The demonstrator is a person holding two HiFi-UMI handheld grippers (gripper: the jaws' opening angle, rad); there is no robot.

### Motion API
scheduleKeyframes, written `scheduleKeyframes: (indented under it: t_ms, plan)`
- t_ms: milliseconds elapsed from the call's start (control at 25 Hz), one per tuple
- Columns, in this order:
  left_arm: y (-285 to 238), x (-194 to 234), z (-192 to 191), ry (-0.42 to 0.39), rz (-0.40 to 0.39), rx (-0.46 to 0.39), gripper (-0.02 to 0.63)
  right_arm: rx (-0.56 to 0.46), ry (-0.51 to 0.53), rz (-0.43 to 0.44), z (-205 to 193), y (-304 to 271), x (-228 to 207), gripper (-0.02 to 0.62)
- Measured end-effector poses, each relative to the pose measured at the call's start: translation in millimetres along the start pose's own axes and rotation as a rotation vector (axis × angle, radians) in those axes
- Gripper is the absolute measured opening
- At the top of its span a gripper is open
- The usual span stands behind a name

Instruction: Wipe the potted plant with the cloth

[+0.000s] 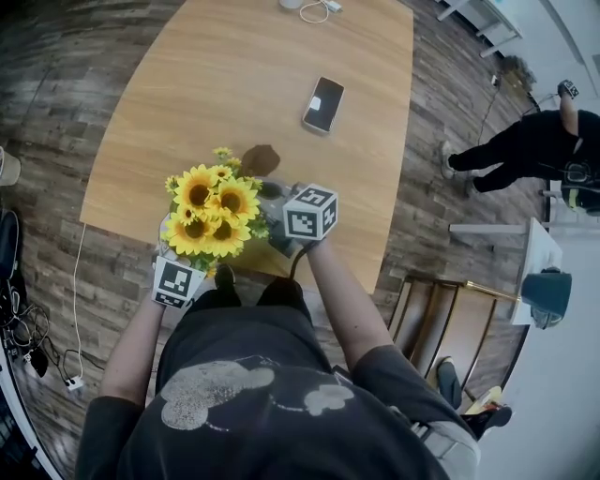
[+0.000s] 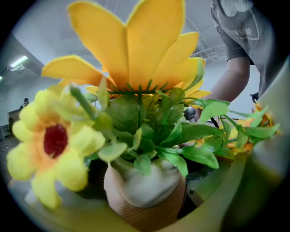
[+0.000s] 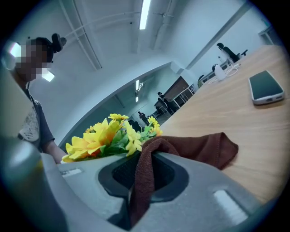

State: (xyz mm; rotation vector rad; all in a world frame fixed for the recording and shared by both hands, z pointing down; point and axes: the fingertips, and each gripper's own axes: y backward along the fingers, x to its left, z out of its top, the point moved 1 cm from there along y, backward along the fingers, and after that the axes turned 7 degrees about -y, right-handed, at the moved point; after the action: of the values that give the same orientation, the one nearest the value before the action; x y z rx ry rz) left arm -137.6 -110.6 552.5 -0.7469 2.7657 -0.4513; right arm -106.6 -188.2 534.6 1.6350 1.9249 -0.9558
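The potted plant [image 1: 211, 208] has yellow sunflowers and stands near the front edge of the wooden table [image 1: 234, 84]. My left gripper [image 1: 176, 279] is low at its left side. In the left gripper view the wood-and-white pot [image 2: 145, 190] lies between the wide-spread jaws, which are blurred at the picture's edges, so contact is unclear. My right gripper [image 3: 142, 170] is shut on the brown cloth [image 3: 199, 149], which drapes forward onto the table just right of the flowers [image 3: 104, 138]. In the head view the cloth [image 1: 261, 159] lies just behind the plant.
A phone [image 1: 323, 103] lies face up at mid-table, and it also shows in the right gripper view as the phone [image 3: 266, 88]. A white cable [image 1: 314, 9] sits at the far edge. A person [image 1: 525, 150] stands off to the right. Wooden chairs [image 1: 450, 328] are near my right side.
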Motion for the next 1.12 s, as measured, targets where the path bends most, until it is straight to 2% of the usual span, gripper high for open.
scheduleKeyframes:
  t_ms: [600,800,960,1120]
  plan:
    - [0,-2,-4,-0.003,-0.012,-0.020,0.531,0.043,-0.016,-0.048,-65,31,42,0.046]
    - [-4,0,-6,-0.003,-0.007,-0.012,0.531,-0.047,-0.030,-0.112,-54,48,40,0.046]
    - [-16,0,-3,-0.003,0.009,-0.003,0.534,-0.137,-0.035,-0.172,-42,78,41,0.046]
    - [-35,-2,6,0.009,0.014,0.009,0.529,-0.186,-0.028,-0.224,-35,112,36,0.046]
